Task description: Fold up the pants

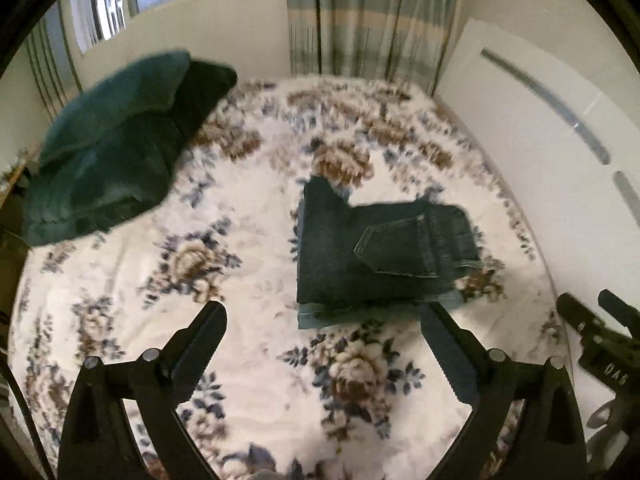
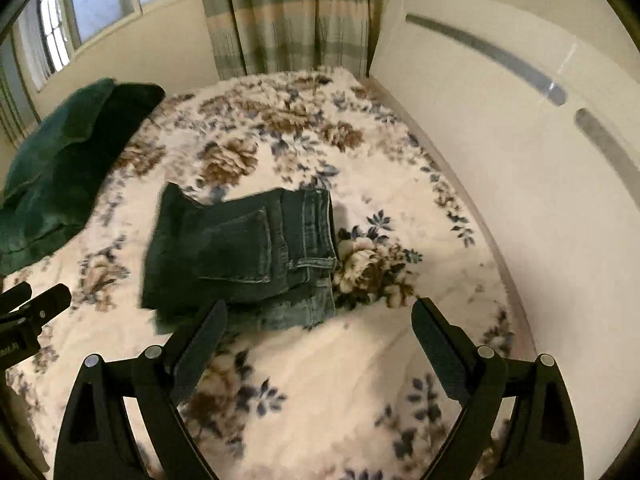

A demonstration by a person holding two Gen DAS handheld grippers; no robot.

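Note:
A pair of dark blue jeans (image 1: pixel 380 248) lies folded into a compact stack on the floral blanket, back pocket up; it also shows in the right wrist view (image 2: pixel 244 256). My left gripper (image 1: pixel 324 320) is open and empty, held above the blanket just in front of the jeans. My right gripper (image 2: pixel 320 316) is open and empty, its left finger overlapping the stack's near edge in view. The right gripper also appears at the right edge of the left wrist view (image 1: pixel 600 340), and the left gripper at the left edge of the right wrist view (image 2: pixel 32 312).
The floral blanket (image 1: pixel 240 280) covers the bed. A dark green pillow (image 1: pixel 112 152) lies at the far left, also in the right wrist view (image 2: pixel 60 172). A white panel (image 2: pixel 520 140) borders the right side. Striped curtains (image 1: pixel 372 20) and a window stand behind.

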